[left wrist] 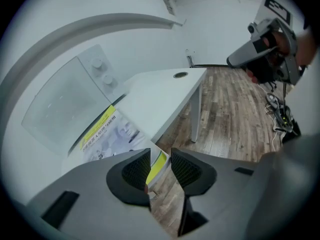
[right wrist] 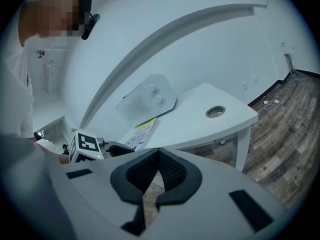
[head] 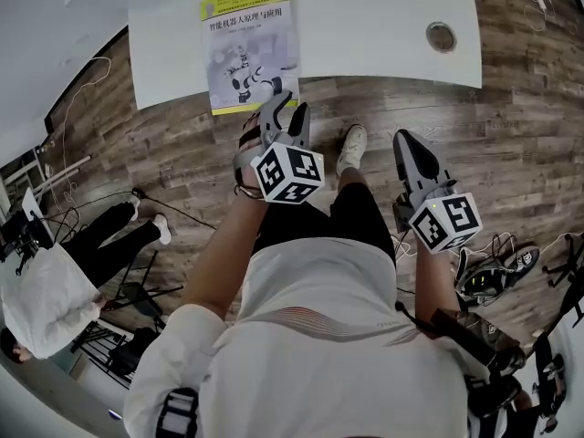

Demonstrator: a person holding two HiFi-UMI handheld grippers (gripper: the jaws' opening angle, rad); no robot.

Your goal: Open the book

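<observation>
The book (head: 248,44), with a white-grey cover and a yellow band, lies shut at the near edge of the white table (head: 365,26) and overhangs it slightly. My left gripper (head: 289,101) is at the book's near right corner. In the left gripper view its jaws (left wrist: 160,161) stand apart, and the book (left wrist: 107,134) shows a yellow-green corner in the gap with neither pad pressing on it. My right gripper (head: 403,140) hangs over the floor to the right, off the table. Its fingertips (right wrist: 159,154) meet with nothing between them.
A round cable hole (head: 441,36) sits in the table's right part. A clear plastic panel (right wrist: 147,96) lies behind the book. A table leg (left wrist: 196,116) stands on the wooden floor. A seated person (head: 55,290) and cables are at the left, and gear lies on the floor (head: 497,272) at the right.
</observation>
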